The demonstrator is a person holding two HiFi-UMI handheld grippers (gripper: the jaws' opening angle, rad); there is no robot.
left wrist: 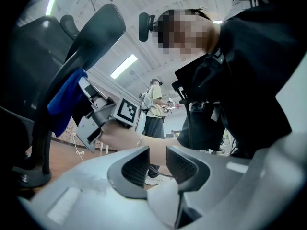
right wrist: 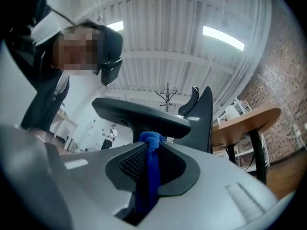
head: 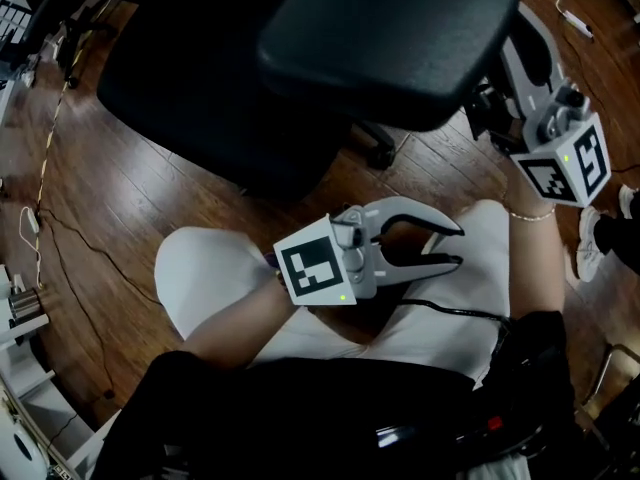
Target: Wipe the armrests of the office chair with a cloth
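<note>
Cloth (right wrist: 151, 140): deep blue, fuzzy, bunched into a narrow strip.
Where it is: just under the dark pad of the armrest (right wrist: 139, 114) of the office chair (head: 200, 78); whether it touches is unclear.
Floor (head: 110, 198): brown wood planks with cables across them.
Room: white ribbed ceiling with strip lights, a brick wall, a wooden table (right wrist: 249, 119).
Right gripper (right wrist: 153, 159): pads clamped on the cloth, its tip poking past the fingertips.
Left gripper (head: 455, 246): jaws apart and empty, over the person's lap.
</note>
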